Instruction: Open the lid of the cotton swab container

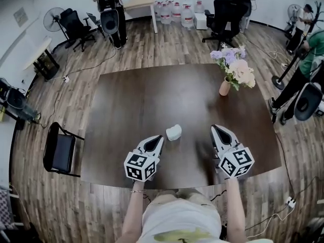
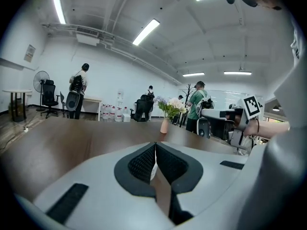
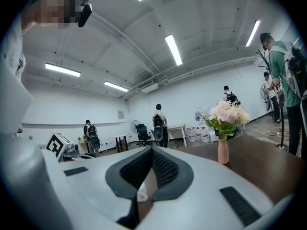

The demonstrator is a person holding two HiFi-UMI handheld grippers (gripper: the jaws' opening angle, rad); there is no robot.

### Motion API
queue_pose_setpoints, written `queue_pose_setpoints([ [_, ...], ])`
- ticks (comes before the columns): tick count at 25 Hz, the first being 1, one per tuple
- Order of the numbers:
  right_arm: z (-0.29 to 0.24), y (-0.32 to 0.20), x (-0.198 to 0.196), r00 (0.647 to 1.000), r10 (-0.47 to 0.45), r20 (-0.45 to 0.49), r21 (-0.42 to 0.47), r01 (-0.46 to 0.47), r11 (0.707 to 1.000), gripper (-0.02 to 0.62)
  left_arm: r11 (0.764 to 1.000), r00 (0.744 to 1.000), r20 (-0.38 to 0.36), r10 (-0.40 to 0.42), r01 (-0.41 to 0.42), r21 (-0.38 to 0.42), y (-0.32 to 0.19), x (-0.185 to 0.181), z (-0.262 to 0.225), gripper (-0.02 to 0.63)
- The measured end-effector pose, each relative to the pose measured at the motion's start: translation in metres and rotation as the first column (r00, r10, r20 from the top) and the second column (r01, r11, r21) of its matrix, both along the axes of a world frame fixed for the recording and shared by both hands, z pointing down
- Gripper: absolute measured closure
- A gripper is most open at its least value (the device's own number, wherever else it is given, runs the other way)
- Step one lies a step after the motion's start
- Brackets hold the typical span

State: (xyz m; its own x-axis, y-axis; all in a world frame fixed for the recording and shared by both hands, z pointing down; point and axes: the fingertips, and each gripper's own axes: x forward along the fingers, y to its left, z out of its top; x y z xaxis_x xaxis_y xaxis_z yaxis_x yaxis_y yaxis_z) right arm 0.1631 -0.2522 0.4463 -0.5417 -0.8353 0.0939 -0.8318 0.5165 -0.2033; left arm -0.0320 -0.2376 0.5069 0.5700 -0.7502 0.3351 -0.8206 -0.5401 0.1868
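The cotton swab container (image 1: 173, 132) is a small white tub with its lid on, standing on the dark wooden table (image 1: 152, 95) near the front. My left gripper (image 1: 160, 137) lies just left of it with its jaws shut and empty, the tips a short way from the tub. My right gripper (image 1: 214, 128) rests further right, also shut and empty. In the left gripper view the jaws (image 2: 156, 145) meet, and a sliver of the white container (image 2: 152, 170) shows through the gap below them. In the right gripper view the jaws (image 3: 152, 150) are likewise pressed together.
A pink vase of flowers (image 1: 225, 87) stands at the table's far right. A black folding chair (image 1: 59, 151) sits left of the table. Office chairs, a fan, water bottles and people are around the room; a person (image 1: 304, 70) stands close to the right edge.
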Motion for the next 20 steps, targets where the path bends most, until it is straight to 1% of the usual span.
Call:
queue_pose_setpoints([
  [4, 0.011, -0.014, -0.005, 0.999, -0.037, 0.000, -0.027, 0.037, 0.999, 0.574, 0.999, 0.999, 0.052, -0.004, 0.007, -0.049, -0.008, -0.001, 0.026, 0.580],
  [8, 0.025, -0.023, -0.012, 0.998, -0.060, 0.002, -0.067, 0.060, 0.996, 0.574, 0.994, 0.995, 0.094, 0.032, -0.022, -0.107, -0.014, -0.001, 0.054, 0.580],
  [11, 0.037, -0.027, -0.011, 0.998, -0.061, 0.000, -0.095, 0.061, 0.994, 0.574, 0.991, 0.991, 0.123, 0.056, -0.040, -0.130, -0.018, 0.001, 0.074, 0.569],
  [13, 0.047, -0.026, -0.010, 0.999, -0.049, 0.002, -0.122, 0.049, 0.991, 0.574, 0.986, 0.987, 0.129, 0.094, -0.075, -0.147, -0.018, 0.005, 0.085, 0.496],
  [16, 0.059, -0.025, -0.009, 0.999, -0.035, 0.002, -0.148, 0.035, 0.988, 0.574, 0.978, 0.976, 0.144, 0.165, -0.143, -0.149, -0.020, 0.014, 0.095, 0.435],
  [20, 0.070, -0.026, -0.009, 1.000, -0.020, 0.000, -0.169, 0.020, 0.985, 0.574, 0.971, 0.955, 0.194, 0.224, -0.200, -0.132, -0.033, 0.025, 0.106, 0.341],
])
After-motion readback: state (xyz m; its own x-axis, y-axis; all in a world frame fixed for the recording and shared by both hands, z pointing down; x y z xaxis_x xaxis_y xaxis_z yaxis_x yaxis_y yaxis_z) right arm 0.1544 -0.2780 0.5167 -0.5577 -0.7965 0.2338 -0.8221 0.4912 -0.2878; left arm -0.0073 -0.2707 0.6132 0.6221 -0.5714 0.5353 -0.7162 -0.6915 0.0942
